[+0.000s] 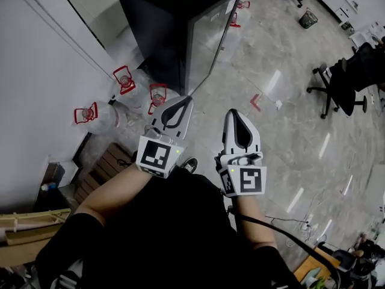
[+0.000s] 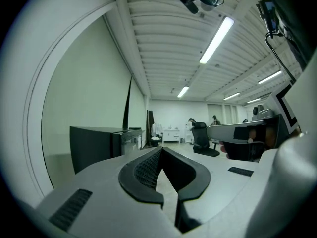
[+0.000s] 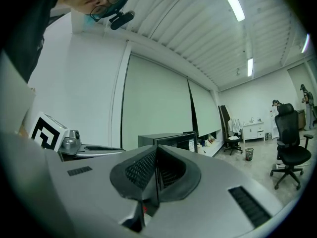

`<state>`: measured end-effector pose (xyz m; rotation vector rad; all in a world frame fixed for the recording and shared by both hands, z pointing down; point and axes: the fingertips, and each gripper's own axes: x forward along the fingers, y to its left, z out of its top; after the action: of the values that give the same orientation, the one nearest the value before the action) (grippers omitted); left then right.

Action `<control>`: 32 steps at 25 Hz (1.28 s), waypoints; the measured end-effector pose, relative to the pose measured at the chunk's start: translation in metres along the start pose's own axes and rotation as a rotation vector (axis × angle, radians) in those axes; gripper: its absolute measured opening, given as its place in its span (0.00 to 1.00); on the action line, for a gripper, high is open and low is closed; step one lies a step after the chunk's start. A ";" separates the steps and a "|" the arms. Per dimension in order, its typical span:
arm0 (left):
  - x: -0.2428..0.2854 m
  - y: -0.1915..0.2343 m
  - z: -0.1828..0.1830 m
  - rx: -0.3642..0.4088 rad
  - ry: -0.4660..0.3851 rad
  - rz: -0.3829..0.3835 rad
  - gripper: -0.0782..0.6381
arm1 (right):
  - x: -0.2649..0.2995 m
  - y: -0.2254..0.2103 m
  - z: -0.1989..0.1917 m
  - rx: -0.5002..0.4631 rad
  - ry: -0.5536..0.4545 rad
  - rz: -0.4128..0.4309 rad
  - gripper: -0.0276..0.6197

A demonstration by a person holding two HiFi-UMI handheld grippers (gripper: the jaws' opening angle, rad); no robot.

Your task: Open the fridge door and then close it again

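A black fridge (image 1: 162,23) stands on the floor ahead of me, its glass-fronted door (image 1: 207,41) lying against the cabinet as far as I can see. My left gripper (image 1: 182,103) is shut on nothing and points at the door's near lower corner, a short way from it. Beside it, my right gripper (image 1: 237,115) is also shut and empty, over bare floor. In the left gripper view the fridge (image 2: 99,143) sits left of the shut left gripper (image 2: 161,149). The right gripper view shows the fridge (image 3: 171,140) just beyond the shut right gripper (image 3: 156,148).
Three water jugs with red handles (image 1: 124,80) (image 1: 157,95) (image 1: 87,114) lie by the wall left of the fridge. A wooden bench (image 1: 105,167) is at lower left. An office chair (image 1: 343,83) stands at the right, and a red floor mark (image 1: 255,101) lies ahead.
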<state>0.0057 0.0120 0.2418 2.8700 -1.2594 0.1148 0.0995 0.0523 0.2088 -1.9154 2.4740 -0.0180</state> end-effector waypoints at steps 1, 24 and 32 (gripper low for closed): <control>0.007 0.005 -0.003 0.008 0.005 0.019 0.12 | 0.007 -0.003 -0.003 0.006 0.002 0.008 0.07; 0.198 0.153 -0.205 0.067 0.041 0.053 0.24 | 0.213 -0.057 -0.203 0.072 0.128 -0.095 0.07; 0.230 0.162 -0.230 0.085 0.051 0.085 0.26 | 0.215 -0.067 -0.249 0.120 0.196 -0.139 0.07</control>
<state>0.0269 -0.2593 0.4835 2.8634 -1.4002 0.2463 0.1063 -0.1719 0.4578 -2.1225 2.3821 -0.3647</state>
